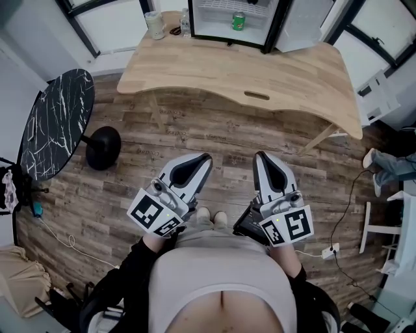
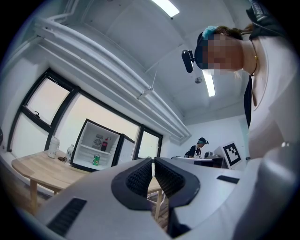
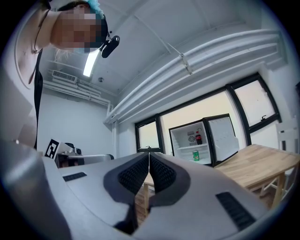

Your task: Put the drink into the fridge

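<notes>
A green drink can (image 1: 238, 21) stands on the lower shelf of the small open fridge (image 1: 192, 19), which sits at the back of the wooden table (image 1: 214, 68). In the right gripper view the can (image 3: 196, 155) sits below a cola bottle (image 3: 198, 138). The left gripper view shows the same can (image 2: 96, 160) and cola bottle (image 2: 107, 144). My left gripper (image 1: 207, 157) and right gripper (image 1: 259, 155) are held close to my body, well short of the table. Both are shut with nothing between the jaws.
A white jar (image 1: 155, 25) and a clear bottle (image 1: 185, 25) stand on the table left of the fridge. A black marble round table (image 1: 55, 123) is at the left. A seated person's legs (image 1: 390, 166) and a floor power strip (image 1: 329, 250) are at the right.
</notes>
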The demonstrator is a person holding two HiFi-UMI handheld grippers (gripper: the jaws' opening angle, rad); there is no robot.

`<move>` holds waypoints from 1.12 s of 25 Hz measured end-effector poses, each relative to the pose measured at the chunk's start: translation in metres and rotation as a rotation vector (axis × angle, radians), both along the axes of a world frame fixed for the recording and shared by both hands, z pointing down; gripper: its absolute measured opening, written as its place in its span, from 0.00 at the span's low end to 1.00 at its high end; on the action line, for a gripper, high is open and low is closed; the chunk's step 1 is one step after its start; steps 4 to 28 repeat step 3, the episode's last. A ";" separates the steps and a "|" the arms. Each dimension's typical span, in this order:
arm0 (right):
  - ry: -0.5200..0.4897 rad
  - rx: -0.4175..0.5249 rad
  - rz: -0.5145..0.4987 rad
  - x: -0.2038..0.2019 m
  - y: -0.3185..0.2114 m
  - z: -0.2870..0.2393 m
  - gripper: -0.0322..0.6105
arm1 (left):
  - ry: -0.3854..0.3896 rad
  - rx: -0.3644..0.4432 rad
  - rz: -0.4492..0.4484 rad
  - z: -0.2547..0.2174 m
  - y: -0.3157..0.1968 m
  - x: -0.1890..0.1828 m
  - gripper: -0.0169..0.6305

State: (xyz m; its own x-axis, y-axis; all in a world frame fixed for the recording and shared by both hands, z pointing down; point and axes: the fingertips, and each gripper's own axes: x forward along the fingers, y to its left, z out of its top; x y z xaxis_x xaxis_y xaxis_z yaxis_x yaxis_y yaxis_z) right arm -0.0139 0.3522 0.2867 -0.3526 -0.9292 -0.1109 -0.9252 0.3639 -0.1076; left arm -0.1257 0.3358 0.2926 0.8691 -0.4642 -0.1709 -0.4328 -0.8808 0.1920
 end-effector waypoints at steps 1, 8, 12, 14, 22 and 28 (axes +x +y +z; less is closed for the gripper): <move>0.000 0.001 -0.001 0.000 -0.001 0.000 0.10 | 0.000 0.000 -0.001 0.000 -0.001 0.000 0.06; 0.000 0.003 -0.005 -0.001 -0.004 -0.001 0.10 | 0.002 0.002 -0.002 -0.001 -0.003 0.000 0.06; 0.000 0.003 -0.005 -0.001 -0.004 -0.001 0.10 | 0.002 0.002 -0.002 -0.001 -0.003 0.000 0.06; 0.000 0.003 -0.005 -0.001 -0.004 -0.001 0.10 | 0.002 0.002 -0.002 -0.001 -0.003 0.000 0.06; 0.000 0.003 -0.005 -0.001 -0.004 -0.001 0.10 | 0.002 0.002 -0.002 -0.001 -0.003 0.000 0.06; 0.000 0.003 -0.005 -0.001 -0.004 -0.001 0.10 | 0.002 0.002 -0.002 -0.001 -0.003 0.000 0.06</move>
